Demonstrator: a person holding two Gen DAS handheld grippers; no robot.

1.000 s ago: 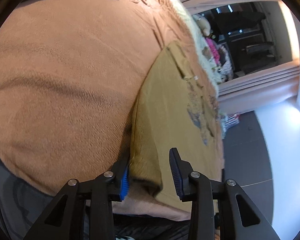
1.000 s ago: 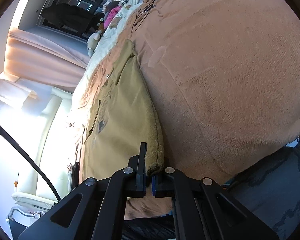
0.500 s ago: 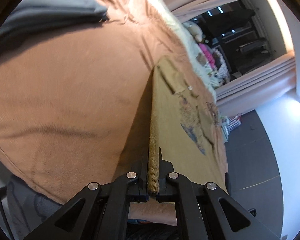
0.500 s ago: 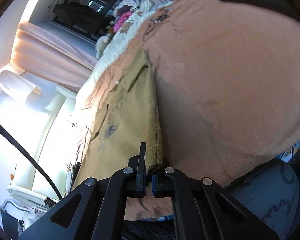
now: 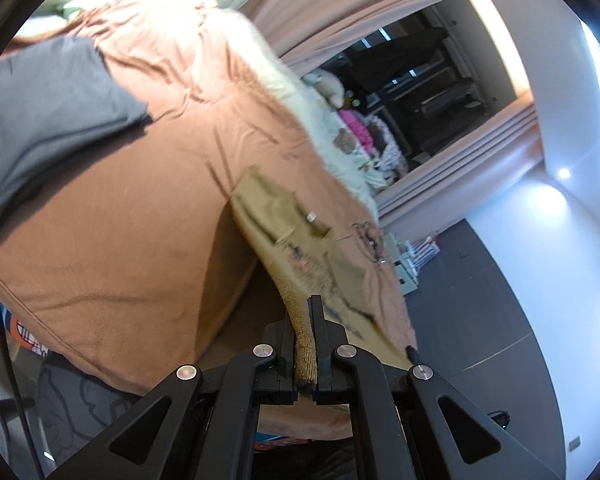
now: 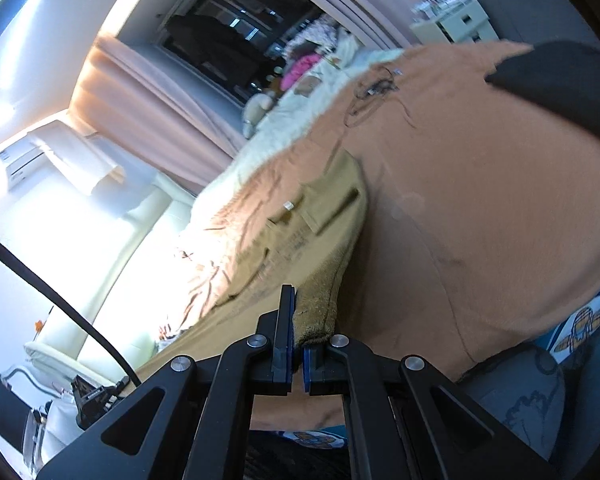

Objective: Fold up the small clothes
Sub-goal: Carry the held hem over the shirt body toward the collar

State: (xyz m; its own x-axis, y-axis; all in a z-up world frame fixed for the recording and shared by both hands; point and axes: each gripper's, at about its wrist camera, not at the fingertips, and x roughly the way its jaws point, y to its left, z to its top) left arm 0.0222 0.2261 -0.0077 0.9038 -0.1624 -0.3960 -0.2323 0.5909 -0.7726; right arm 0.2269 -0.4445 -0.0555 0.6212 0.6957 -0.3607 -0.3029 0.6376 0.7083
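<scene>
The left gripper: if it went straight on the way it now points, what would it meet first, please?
Probably the mustard shirt itself: the left gripper is shut on its hem, and the cloth runs ahead along the fingers. Beyond it lies the brown blanket, though depth is hard to judge.

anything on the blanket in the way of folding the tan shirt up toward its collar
Nothing visible. Both grippers, left and right, are shut on the shirt hem, and the blanket over the shirt's path looks bare. The grey cloth lies off to the side.
</scene>
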